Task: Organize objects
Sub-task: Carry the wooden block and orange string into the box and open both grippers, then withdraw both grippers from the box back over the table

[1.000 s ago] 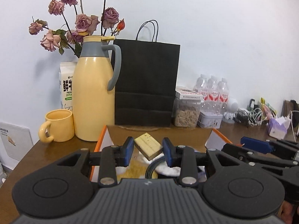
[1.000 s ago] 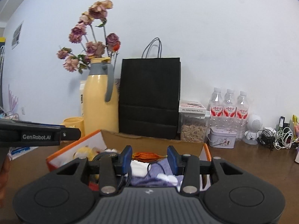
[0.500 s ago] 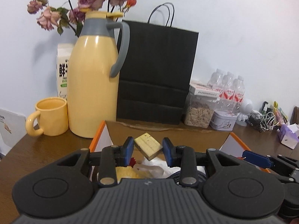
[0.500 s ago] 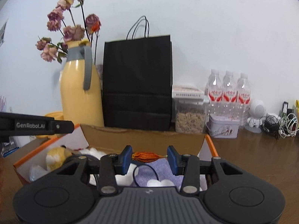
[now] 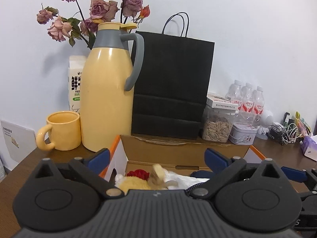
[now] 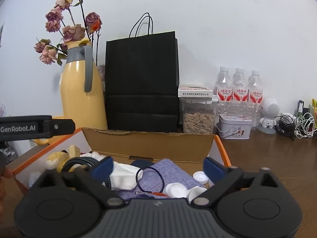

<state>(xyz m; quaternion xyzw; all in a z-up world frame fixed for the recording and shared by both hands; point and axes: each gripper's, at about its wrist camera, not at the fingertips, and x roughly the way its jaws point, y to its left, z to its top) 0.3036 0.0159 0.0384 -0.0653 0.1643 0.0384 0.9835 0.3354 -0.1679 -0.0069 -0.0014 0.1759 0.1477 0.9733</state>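
An open cardboard box [image 5: 184, 150] with orange edges sits right below both grippers. My left gripper [image 5: 156, 156] is opening wide, its pads touching nothing. The tan block [image 5: 158, 173] lies tilted in the box below, beside a yellow plush [image 5: 132, 185] and a red item [image 5: 138, 173]. My right gripper [image 6: 158, 166] is opening too, with nothing held between its fingers. A small orange piece [image 6: 158, 194] lies under it in the box [image 6: 148, 140], on a purple cloth [image 6: 170, 175] with a hair tie [image 6: 150, 180] and white caps [image 6: 175, 190].
Behind the box stand a yellow thermos [image 5: 107, 99], a yellow mug [image 5: 62, 130], a black paper bag [image 5: 170, 87], a seed jar [image 5: 217, 128], a tin [image 5: 242, 135] and water bottles [image 5: 247, 99]. Tangled cables [image 6: 297, 123] lie at the right.
Both grippers' jaws have swung from narrow to wide. The tan block has left the left gripper and dropped into the box; the orange piece has fallen from the right gripper.
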